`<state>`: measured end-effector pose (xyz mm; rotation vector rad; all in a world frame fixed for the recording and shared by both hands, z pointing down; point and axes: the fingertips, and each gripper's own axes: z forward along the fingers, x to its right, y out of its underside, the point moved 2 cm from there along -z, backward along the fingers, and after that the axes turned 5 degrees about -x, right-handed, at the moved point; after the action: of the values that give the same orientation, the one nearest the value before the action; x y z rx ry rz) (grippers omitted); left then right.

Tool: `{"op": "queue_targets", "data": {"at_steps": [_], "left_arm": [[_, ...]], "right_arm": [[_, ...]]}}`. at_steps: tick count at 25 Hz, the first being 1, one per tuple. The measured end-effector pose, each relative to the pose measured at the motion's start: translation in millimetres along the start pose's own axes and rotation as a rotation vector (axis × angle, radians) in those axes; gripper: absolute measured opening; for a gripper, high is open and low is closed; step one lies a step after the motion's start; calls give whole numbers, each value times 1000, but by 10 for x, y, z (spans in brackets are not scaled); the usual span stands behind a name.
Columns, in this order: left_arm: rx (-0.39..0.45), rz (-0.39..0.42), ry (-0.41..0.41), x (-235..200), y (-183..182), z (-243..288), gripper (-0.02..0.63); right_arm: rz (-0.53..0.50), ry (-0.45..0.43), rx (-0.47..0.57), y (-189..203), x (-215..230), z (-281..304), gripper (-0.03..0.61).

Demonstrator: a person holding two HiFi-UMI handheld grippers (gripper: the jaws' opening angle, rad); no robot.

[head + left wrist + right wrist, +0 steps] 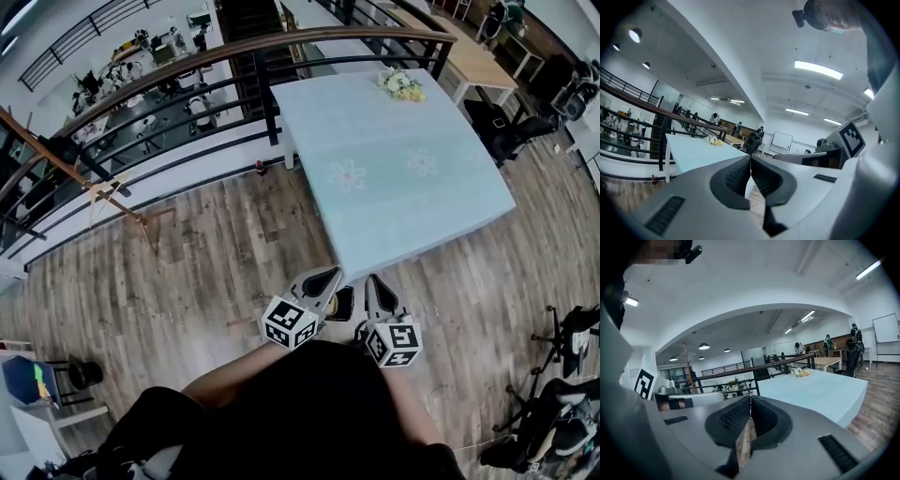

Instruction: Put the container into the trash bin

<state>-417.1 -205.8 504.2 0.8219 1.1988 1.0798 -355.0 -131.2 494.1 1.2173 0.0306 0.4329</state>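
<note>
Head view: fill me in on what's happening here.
A person stands at the near corner of a pale blue table, holding the left gripper and the right gripper close to the body. Both have their jaws shut with nothing between them. A small bunch of flowers lies at the table's far edge. No container or trash bin shows in any view.

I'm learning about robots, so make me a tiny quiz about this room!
1. True or false: the table is red.
2. What lies at the table's far edge? A) flowers B) a cup C) a book
3. Fill in: the jaws of the left gripper and the right gripper are both ____, with nothing held.
Key: 1 false (it is light blue); 2 A; 3 shut.
</note>
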Motion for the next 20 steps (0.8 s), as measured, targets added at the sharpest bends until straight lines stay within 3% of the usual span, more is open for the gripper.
{"op": "queue_targets", "data": {"at_steps": [10, 15, 20], "left_arm": [[-6, 44, -54, -159, 64, -272, 14], [7, -29, -74, -314, 117, -434, 14], [8, -34, -92, -377, 127, -556, 14]], "right_arm": [[-67, -89, 3, -57, -371, 212, 34], [-92, -110, 8, -60, -517, 300, 34], [-106, -135, 9, -59, -665, 340, 34]]}}
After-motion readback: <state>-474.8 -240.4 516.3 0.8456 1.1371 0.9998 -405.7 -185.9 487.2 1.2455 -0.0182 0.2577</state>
